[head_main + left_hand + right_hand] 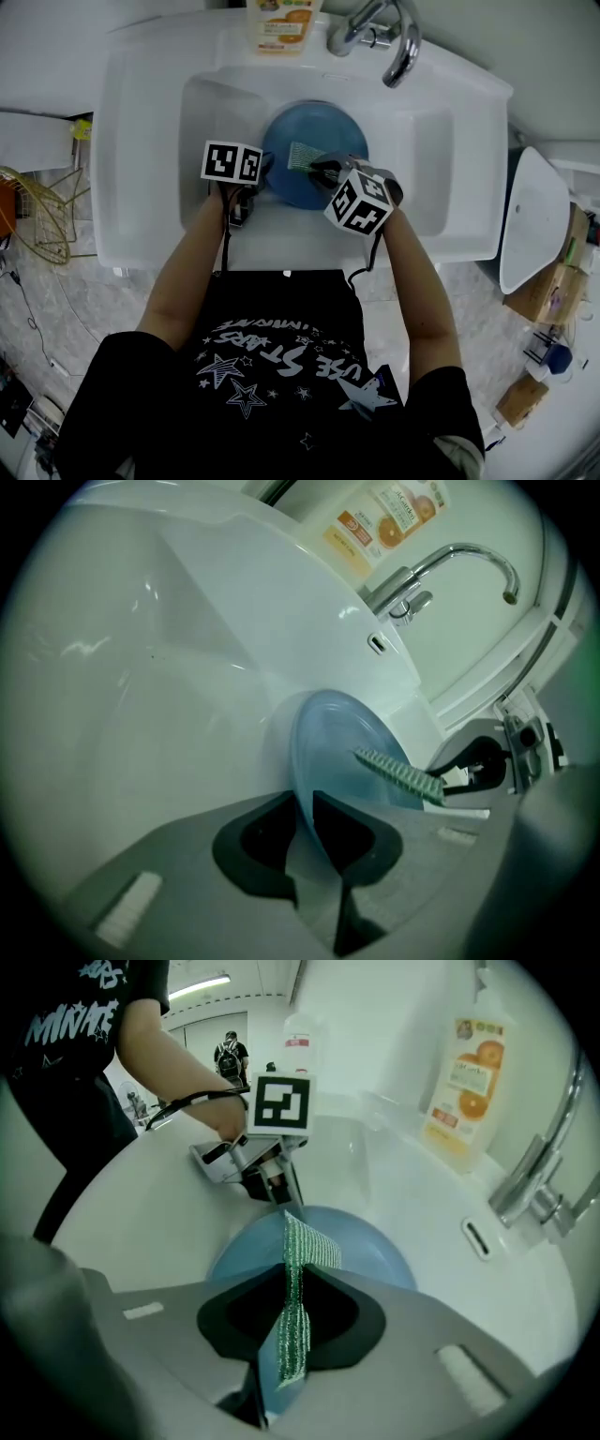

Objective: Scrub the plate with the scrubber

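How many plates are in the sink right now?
1: the blue plate, in the sink, its rim clamped by the left gripper. Another beneath it would be hidden.

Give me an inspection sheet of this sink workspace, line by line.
Surface: white sink, with the plate in its basin.
Job's things: blue plate held by its edge; green scrubber over its face.
Clutter: soap bottle on the rim beside the faucet.
Grippers: left gripper shut on the plate's edge; right gripper shut on the scrubber.
Cables: a black cable runs back from each gripper.
Surroundings: wire rack on the left, white bin and boxes on the right.
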A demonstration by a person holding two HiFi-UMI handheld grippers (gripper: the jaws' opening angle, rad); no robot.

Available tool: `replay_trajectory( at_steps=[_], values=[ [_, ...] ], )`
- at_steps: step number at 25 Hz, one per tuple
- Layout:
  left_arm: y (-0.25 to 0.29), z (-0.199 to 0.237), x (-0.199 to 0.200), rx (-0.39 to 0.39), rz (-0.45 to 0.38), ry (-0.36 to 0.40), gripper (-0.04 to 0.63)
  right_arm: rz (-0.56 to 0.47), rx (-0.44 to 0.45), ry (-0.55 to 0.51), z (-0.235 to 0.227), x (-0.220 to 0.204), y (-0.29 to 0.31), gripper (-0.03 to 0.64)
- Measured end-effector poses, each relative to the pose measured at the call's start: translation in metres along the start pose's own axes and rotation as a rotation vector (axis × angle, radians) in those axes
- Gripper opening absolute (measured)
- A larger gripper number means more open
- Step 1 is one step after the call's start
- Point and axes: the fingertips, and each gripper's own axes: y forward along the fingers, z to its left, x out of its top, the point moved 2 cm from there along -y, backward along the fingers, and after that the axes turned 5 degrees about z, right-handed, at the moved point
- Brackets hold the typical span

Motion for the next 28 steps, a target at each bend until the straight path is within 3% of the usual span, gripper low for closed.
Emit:
replay_trajectory(
  at_steps=[5,11,21,28],
  values=[
    [0.001,0.0,-0.001,-0.003,0.009,0.005,0.066,-0.006,-0.166,-0.094,-0.037,0.015,0.016,0.087],
    [0.001,0.0,0.0,-0.008,0.01,0.003,0.066,0.051,-0.178,-0.17,-0.052,0.006,0.049,0.086],
    [0.0,0.0,-0.001,-0.011,0.008,0.008,0.066,0.134,-0.21,-0.02,-0.054,-0.031,0.049,0.086],
    [0.001,0.001,0.001,-0.006,0.004,0.005,0.066,0.209,-0.158,0.079,-0.034,-0.052,0.044,0.086]
  ],
)
